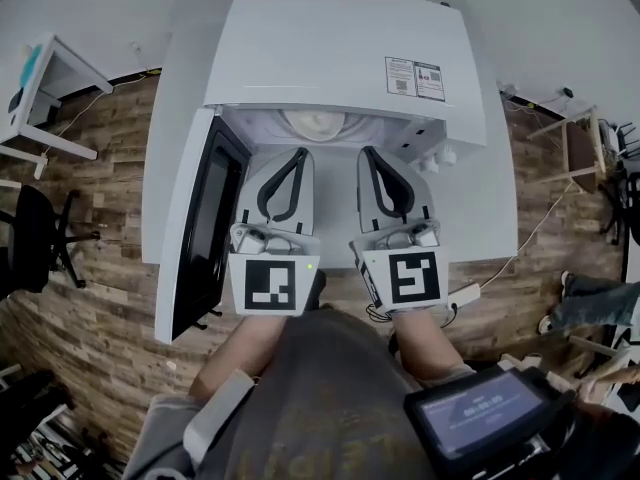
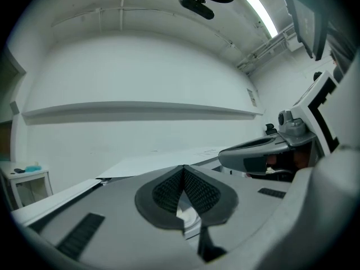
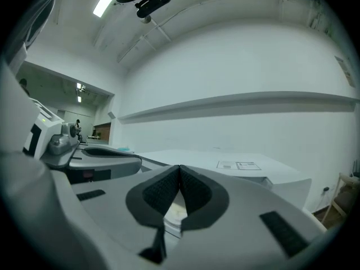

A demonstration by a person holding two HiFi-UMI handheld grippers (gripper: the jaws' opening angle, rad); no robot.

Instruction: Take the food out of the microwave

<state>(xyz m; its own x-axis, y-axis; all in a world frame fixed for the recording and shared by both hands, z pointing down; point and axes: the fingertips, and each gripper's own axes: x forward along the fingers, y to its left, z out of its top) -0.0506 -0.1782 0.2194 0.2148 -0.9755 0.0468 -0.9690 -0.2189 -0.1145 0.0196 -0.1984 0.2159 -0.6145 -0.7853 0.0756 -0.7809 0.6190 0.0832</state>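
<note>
- A white table (image 1: 497, 203) stands on a wood-pattern floor (image 1: 90, 268) under pale walls, with a black office chair (image 1: 35, 233) off to the left.
- 1 white microwave (image 1: 340, 48) sits on the table, its dark-glassed door (image 1: 205, 228) swung wide open to the left.
- Inside the cavity, at the back of the opening, lies a white dish (image 1: 315, 125); what is on it cannot be made out.
- The 2 grippers lie level and side by side at the mouth of the cavity, pointing in.
- The left gripper (image 1: 299, 152) has its ribbed pads pressed together at the tips, with nothing clamped there.
- The right gripper (image 1: 367, 151) is likewise closed tip to tip and empty.
- Both tips sit just short of the dish, 1 on each side of its near edge.
</note>
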